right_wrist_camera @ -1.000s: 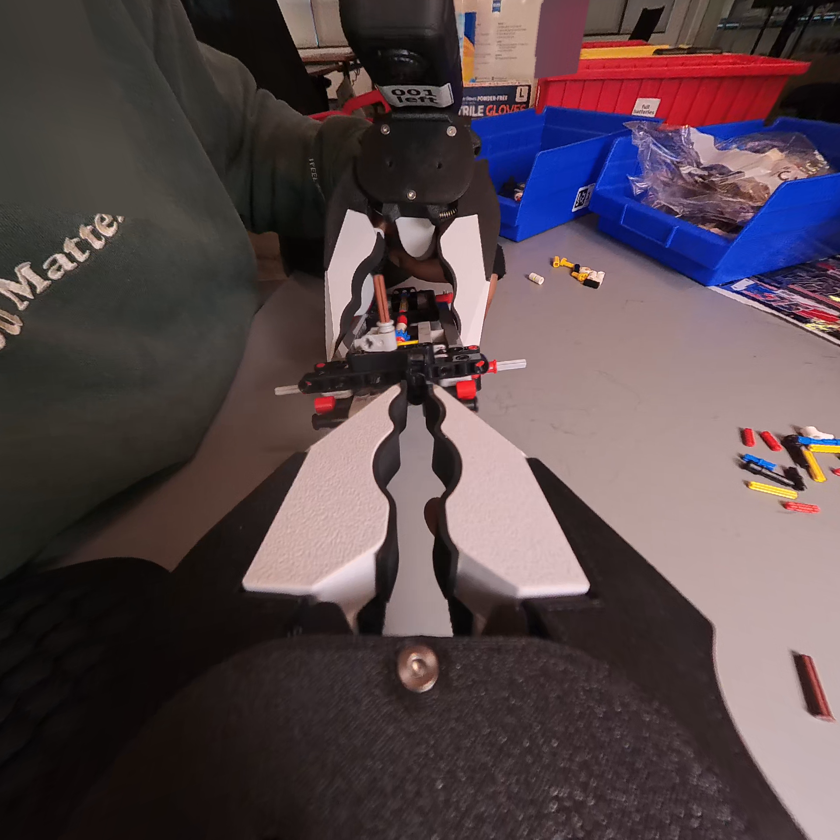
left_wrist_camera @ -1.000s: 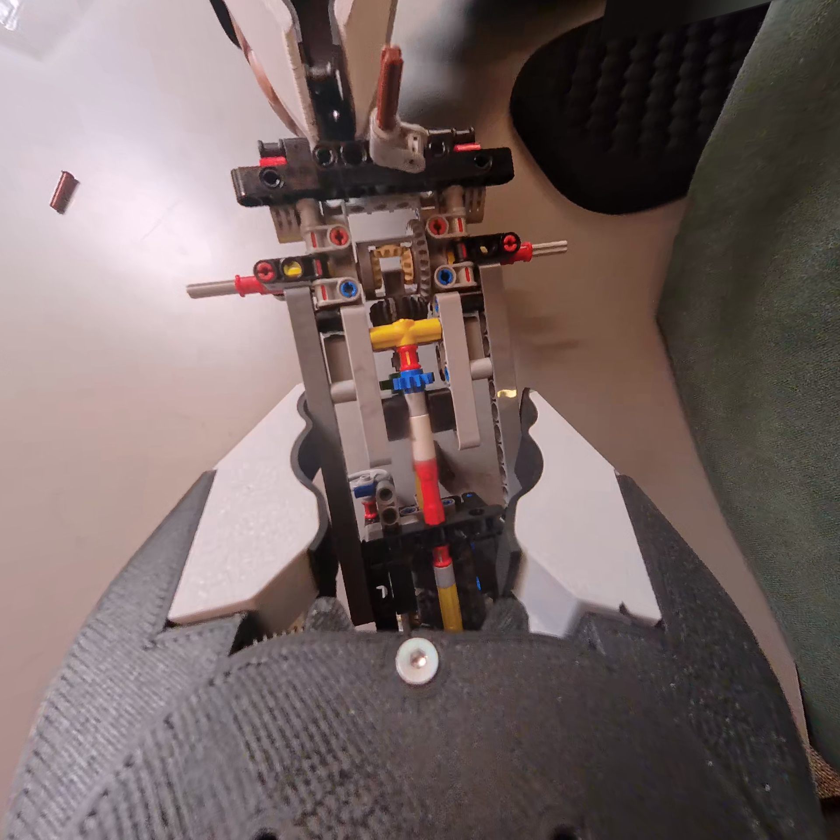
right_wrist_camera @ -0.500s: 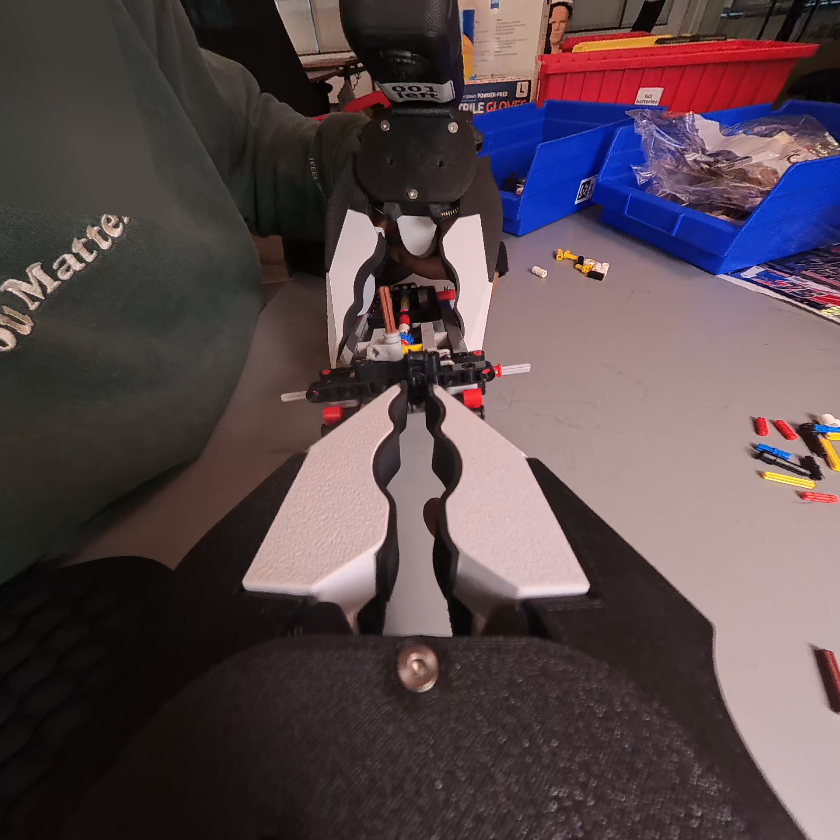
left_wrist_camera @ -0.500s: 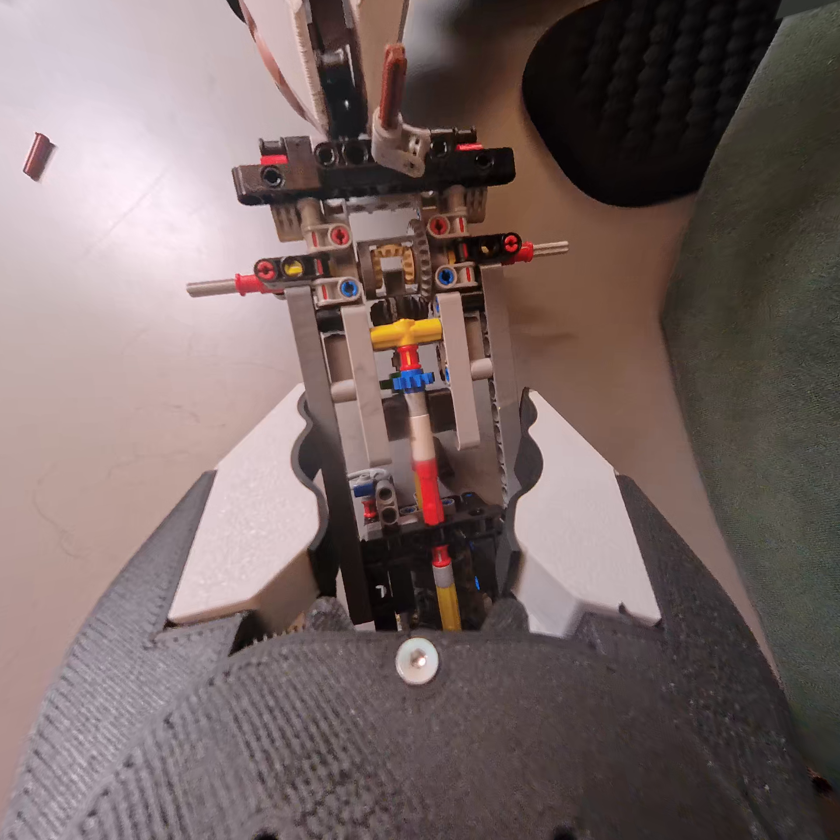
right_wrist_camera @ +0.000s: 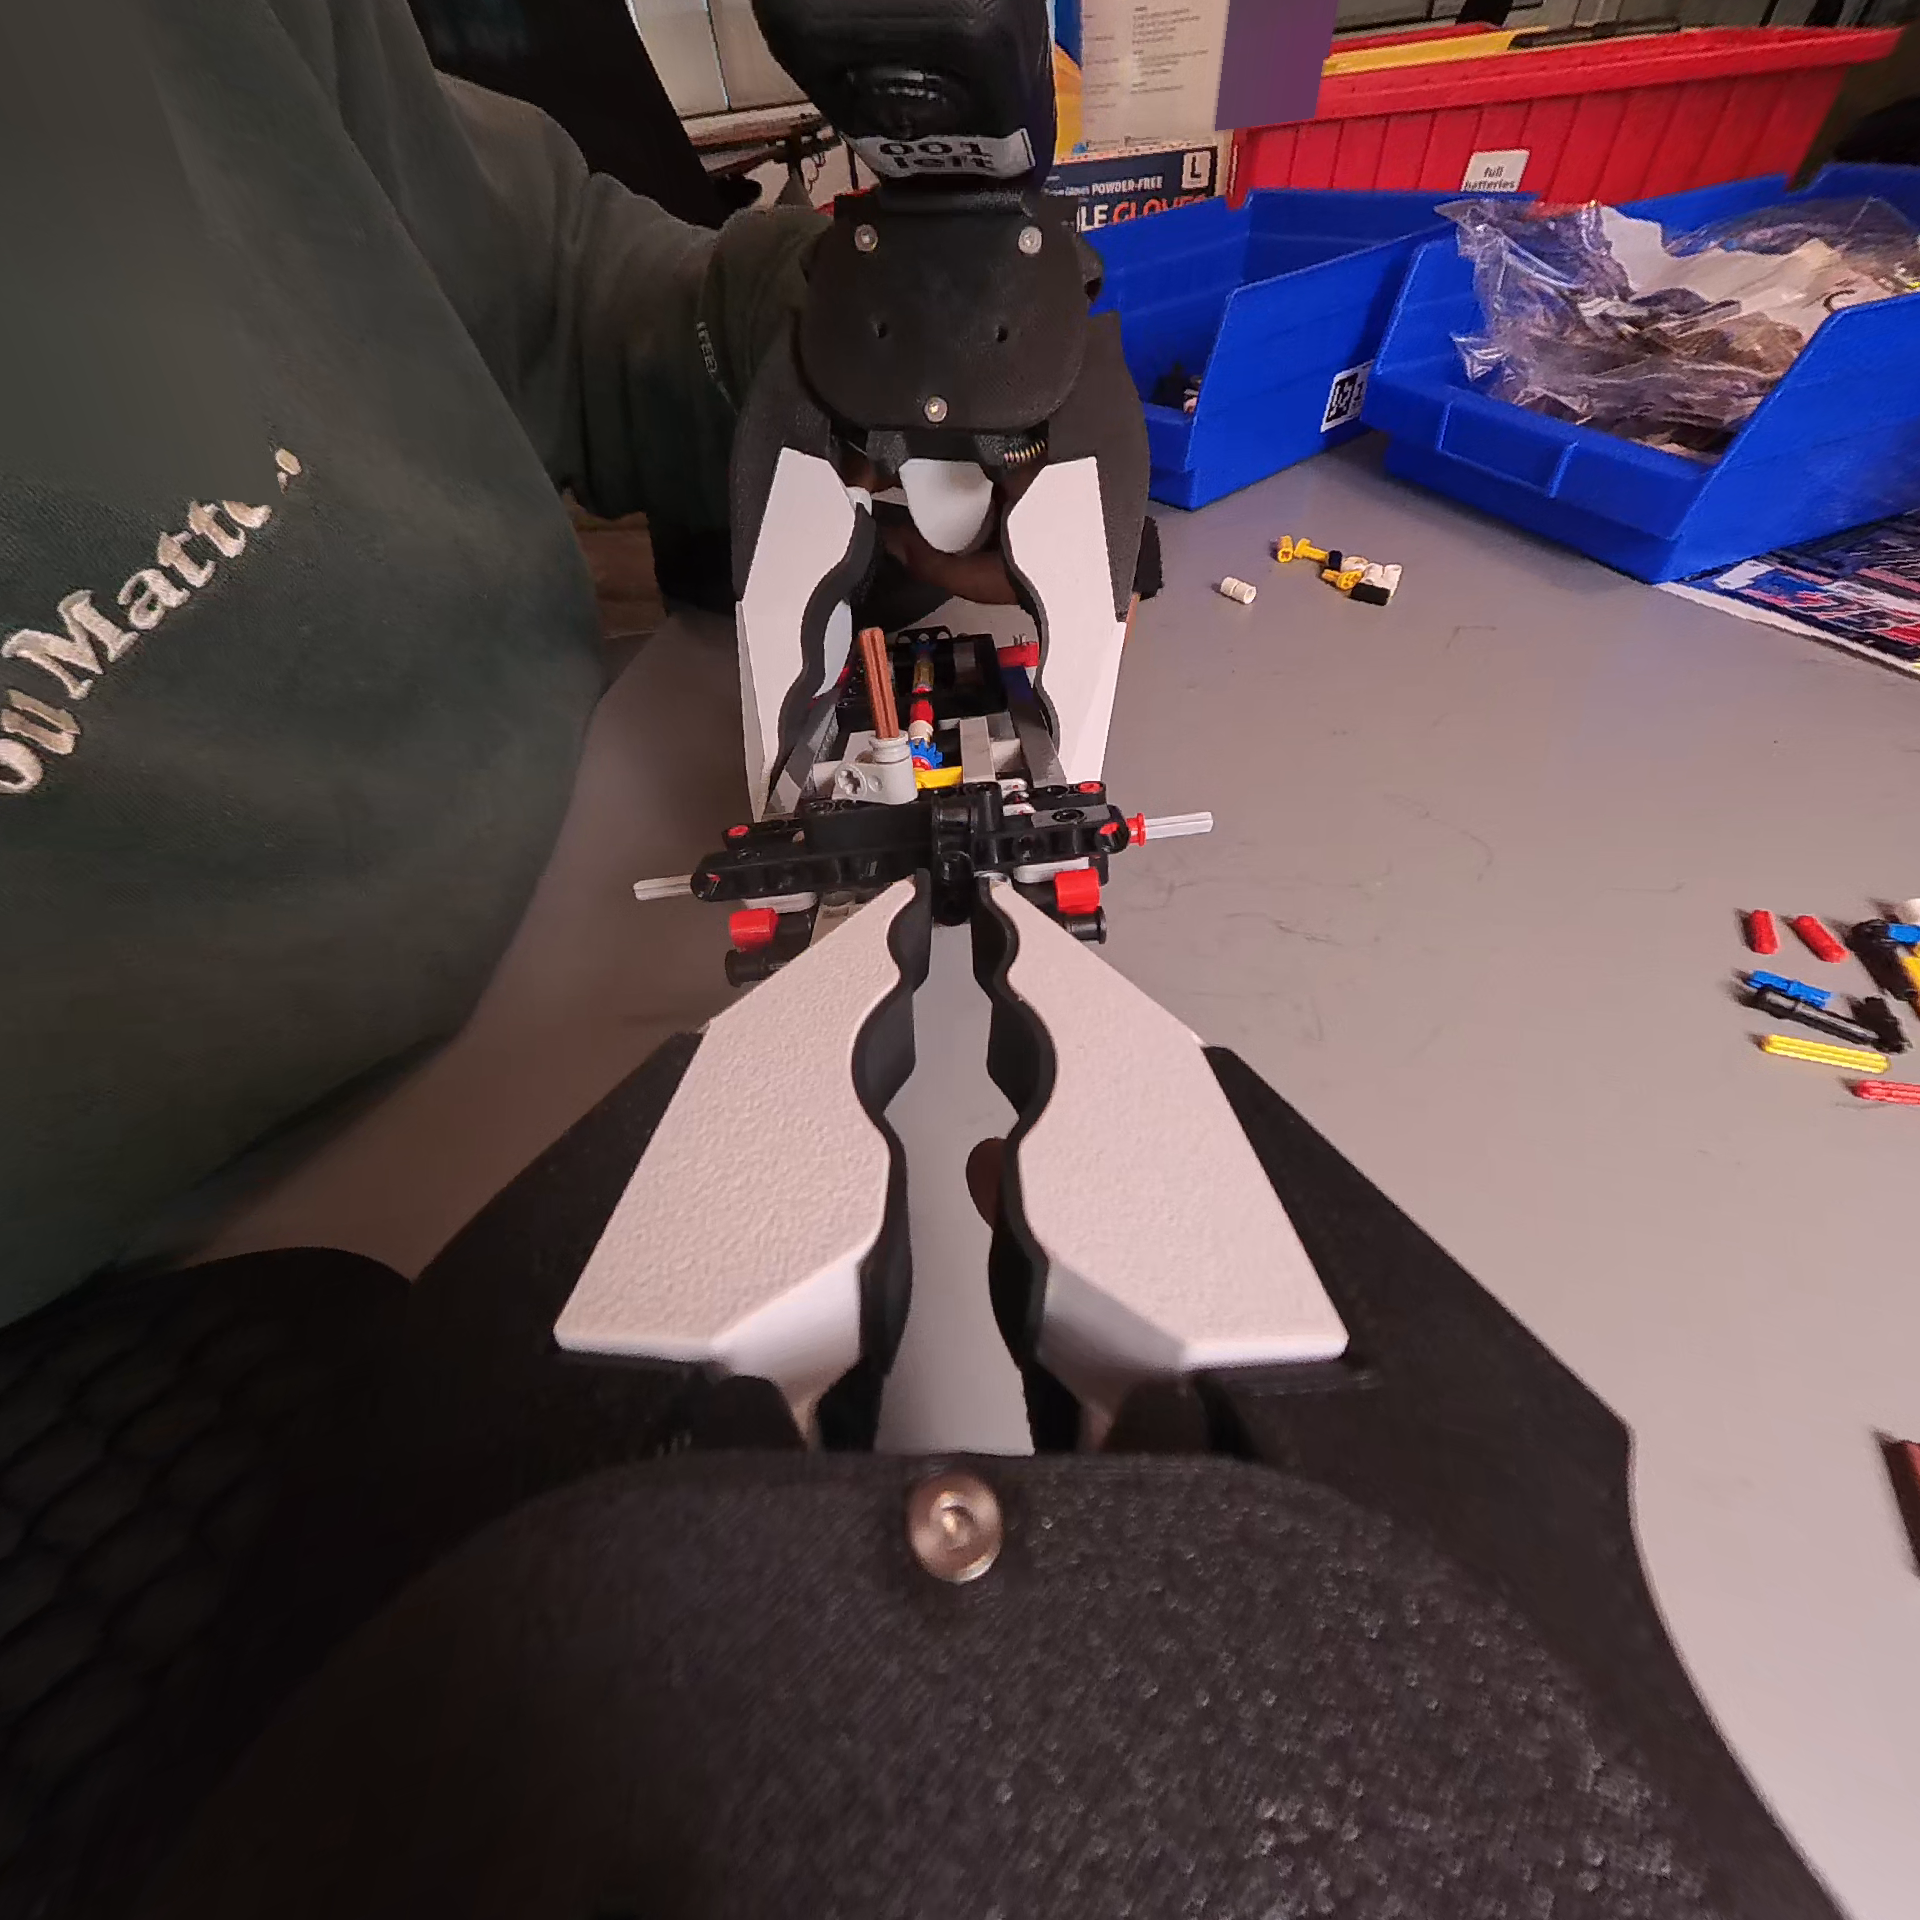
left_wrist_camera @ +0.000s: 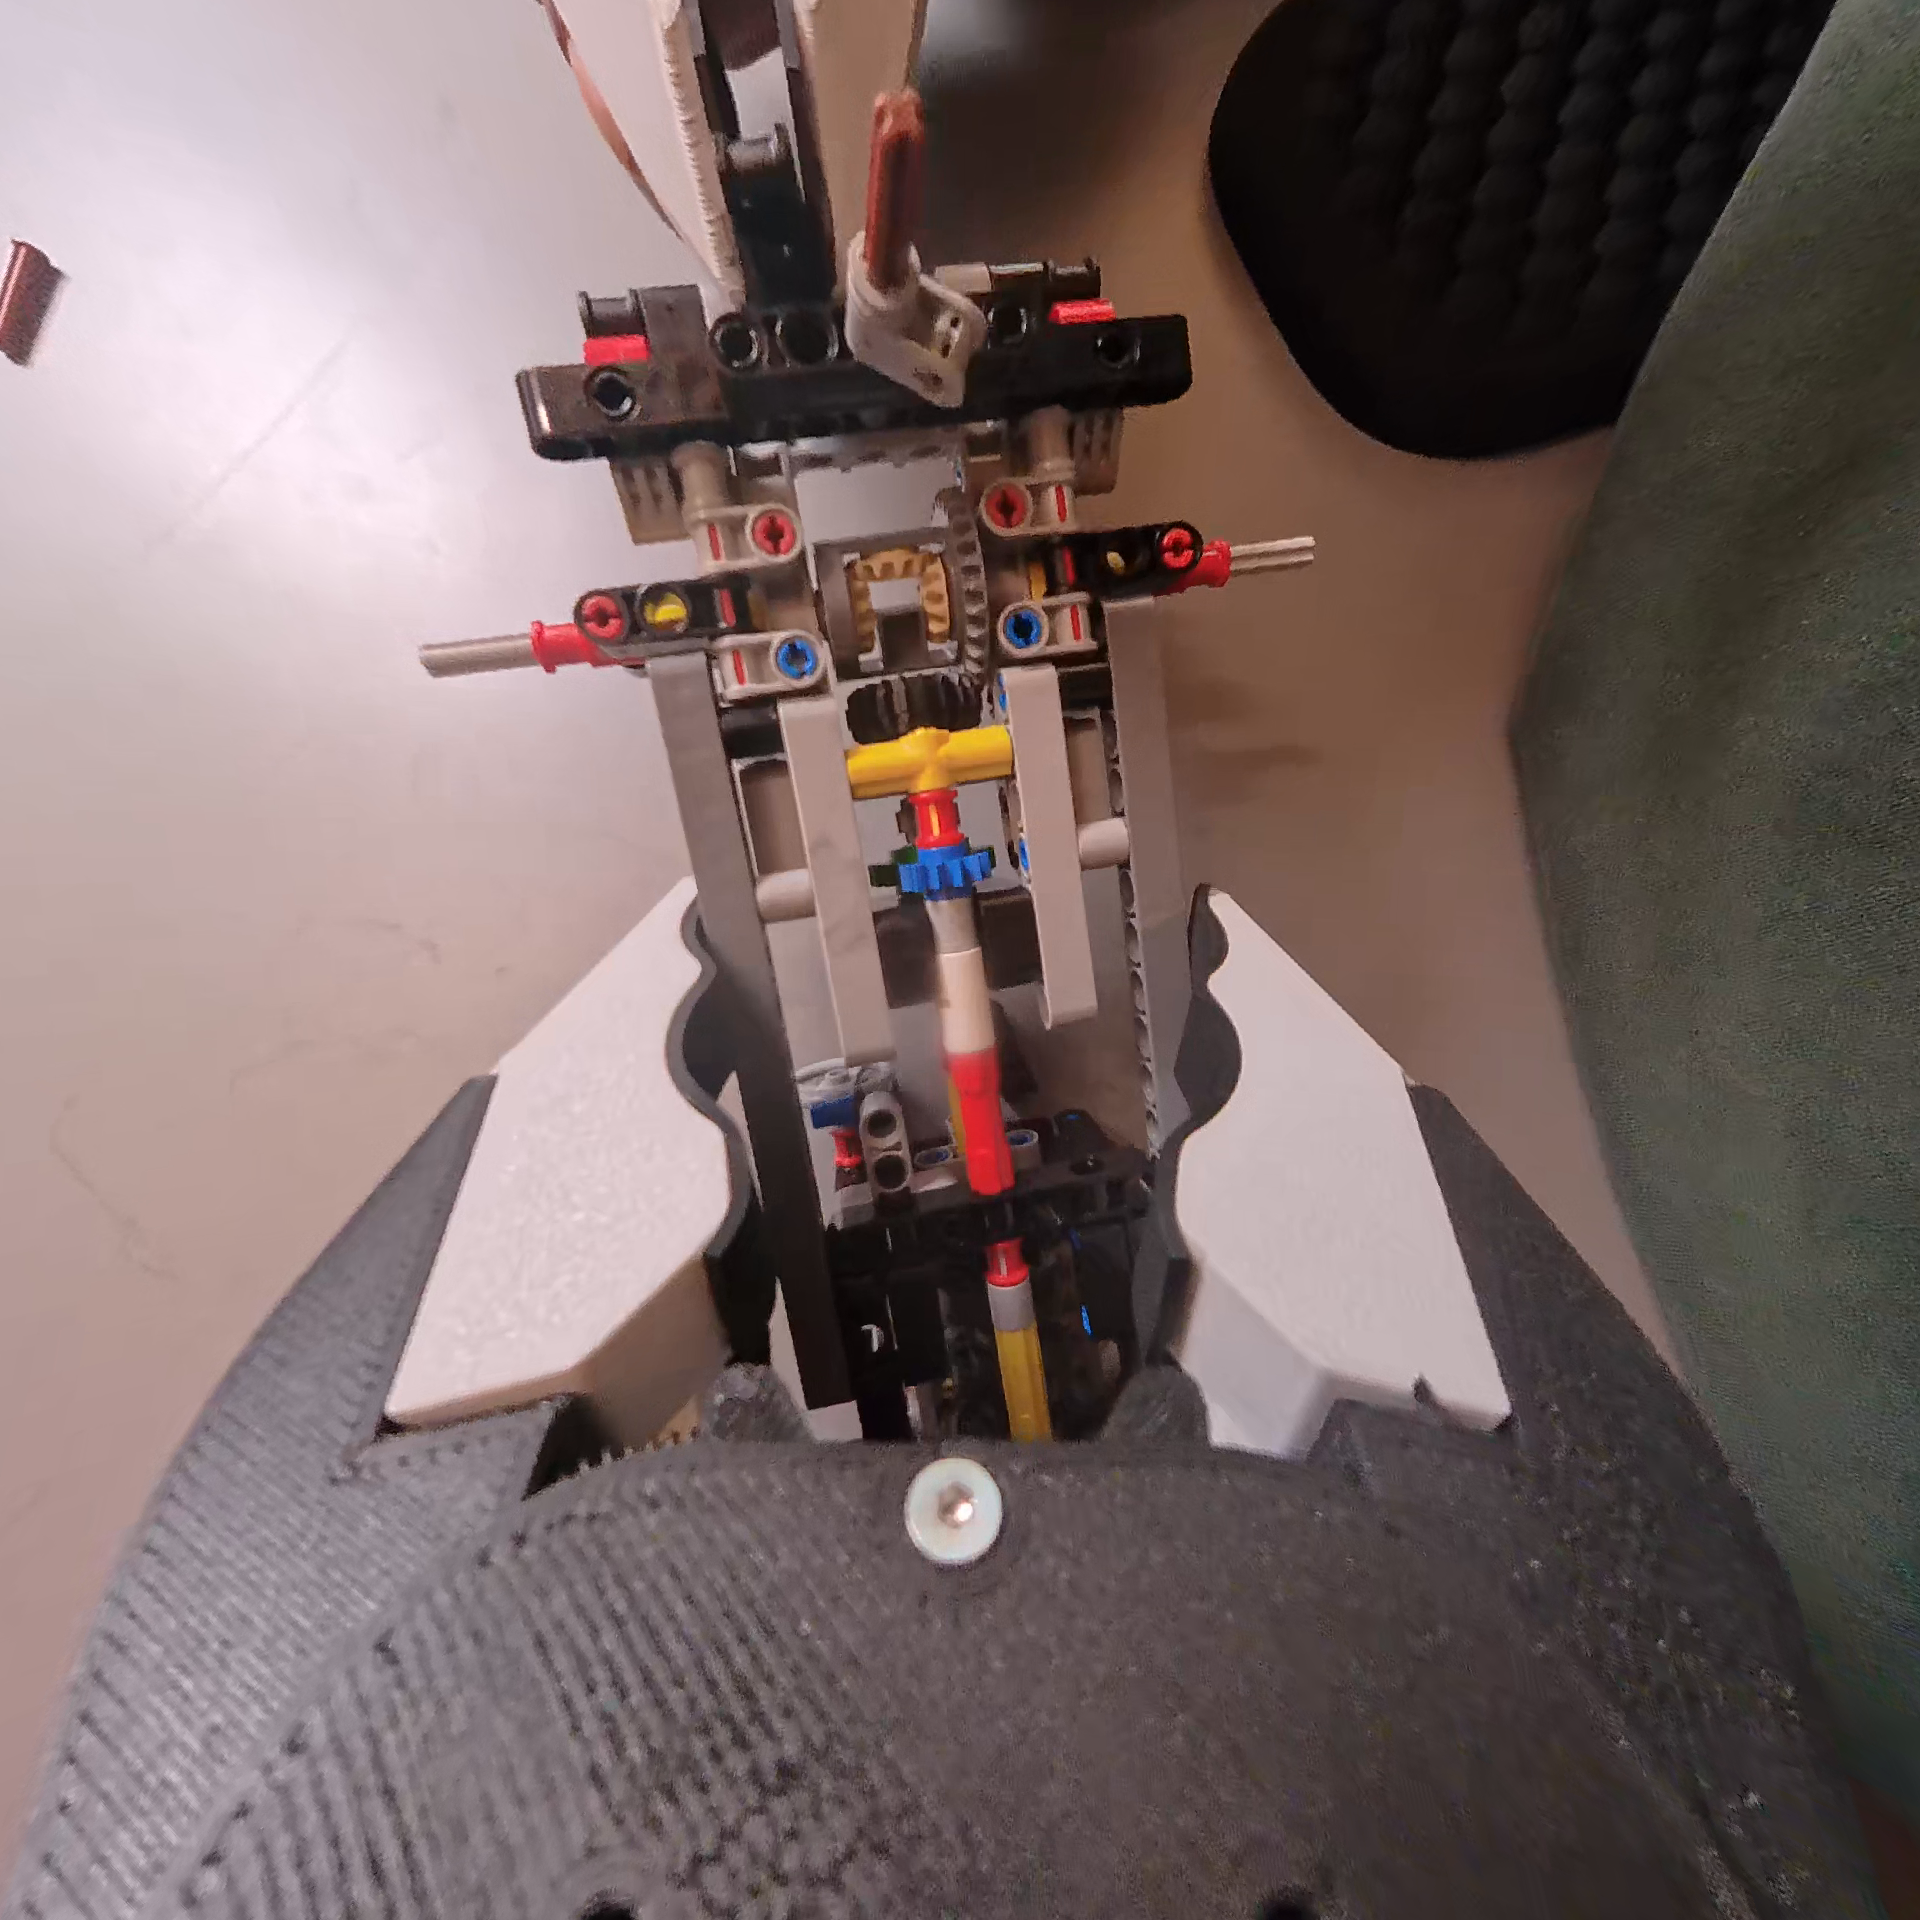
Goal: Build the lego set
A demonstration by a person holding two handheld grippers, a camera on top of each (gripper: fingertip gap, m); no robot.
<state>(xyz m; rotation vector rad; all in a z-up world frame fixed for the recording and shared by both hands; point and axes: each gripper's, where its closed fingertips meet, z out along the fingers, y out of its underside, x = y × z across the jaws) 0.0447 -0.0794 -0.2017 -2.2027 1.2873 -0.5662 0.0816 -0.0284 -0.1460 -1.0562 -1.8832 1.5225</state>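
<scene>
The long grey and black Lego chassis (left_wrist_camera: 935, 831) has gears and red, yellow and blue pins. My left gripper (left_wrist_camera: 956, 935) is shut on its sides and holds it over the table; it also shows in the right wrist view (right_wrist_camera: 935, 623). A black cross beam (left_wrist_camera: 852, 384) (right_wrist_camera: 904, 842) caps the chassis's far end. My right gripper (right_wrist_camera: 951, 899) is shut on a small black piece (right_wrist_camera: 951, 857) at the middle of that beam, and shows at the top of the left wrist view (left_wrist_camera: 758, 125). A brown axle (left_wrist_camera: 894, 177) (right_wrist_camera: 878, 675) stands in a light grey connector on the beam.
Loose coloured pins and axles (right_wrist_camera: 1829, 997) lie on the grey table (right_wrist_camera: 1455, 831) at right, small pieces (right_wrist_camera: 1340, 571) farther back. A brown piece (left_wrist_camera: 26, 301) (right_wrist_camera: 1907, 1496) lies apart. Blue bins (right_wrist_camera: 1558, 499) and a red bin (right_wrist_camera: 1558, 114) stand behind. A person's green sweatshirt (right_wrist_camera: 260, 520) fills the left. The left gripper's tips are roughly 9 cm from the right gripper's.
Both grippers and the chassis have shifted slightly together over the table. Both grips are unchanged.
</scene>
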